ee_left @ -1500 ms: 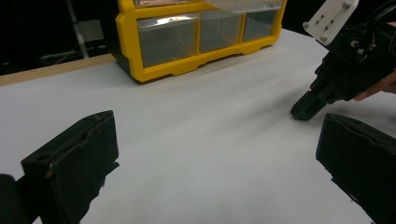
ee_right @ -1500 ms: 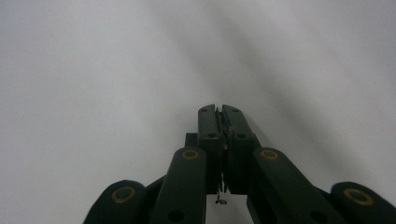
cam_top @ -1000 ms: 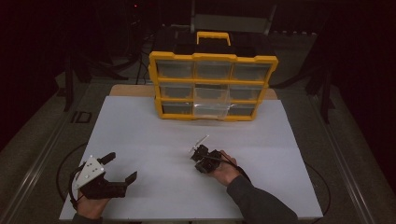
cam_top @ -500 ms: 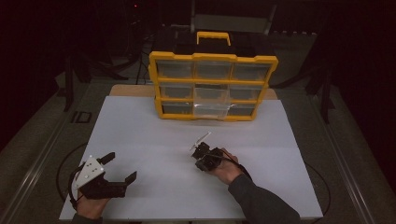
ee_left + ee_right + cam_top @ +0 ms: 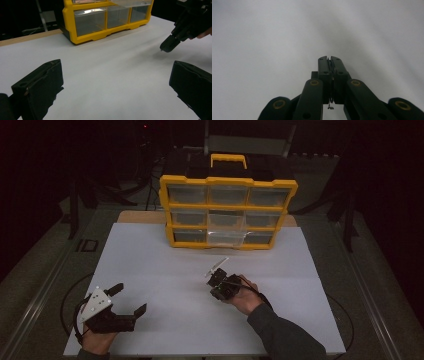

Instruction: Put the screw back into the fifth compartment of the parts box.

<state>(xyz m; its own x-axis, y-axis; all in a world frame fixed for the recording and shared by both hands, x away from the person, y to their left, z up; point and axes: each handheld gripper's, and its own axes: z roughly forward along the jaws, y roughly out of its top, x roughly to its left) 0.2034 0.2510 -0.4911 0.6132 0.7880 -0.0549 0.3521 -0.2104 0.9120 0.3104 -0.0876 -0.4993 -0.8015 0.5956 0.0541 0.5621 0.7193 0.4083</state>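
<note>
The white tabletop (image 5: 165,265) carries a yellow organizer (image 5: 228,212) at the middle of its far edge, standing upright with its clear drawers facing the person and a yellow handle (image 5: 228,159) on top. One drawer (image 5: 226,238) in the bottom row, at the middle, stands pulled out a little toward the person. The left gripper (image 5: 131,299) lies near the near left corner of the tabletop, held by a hand (image 5: 97,342) at the near edge; its jaws are spread wide with nothing between them, and in the left gripper view bare tabletop shows between the two black jaws. The right gripper (image 5: 212,281) is held right of the tabletop's middle, in front of the organizer and well apart from it, tilted with its tip toward the white surface. Its jaws are pressed together, and in the right gripper view a tiny thin thing (image 5: 330,85), dark and wire-like, sits pinched in the slit between them, with a small end hanging out below; what it is cannot be told. The right hand (image 5: 245,295) grips the tool from the near side, its dark sleeve (image 5: 285,337) running to the near edge.
</note>
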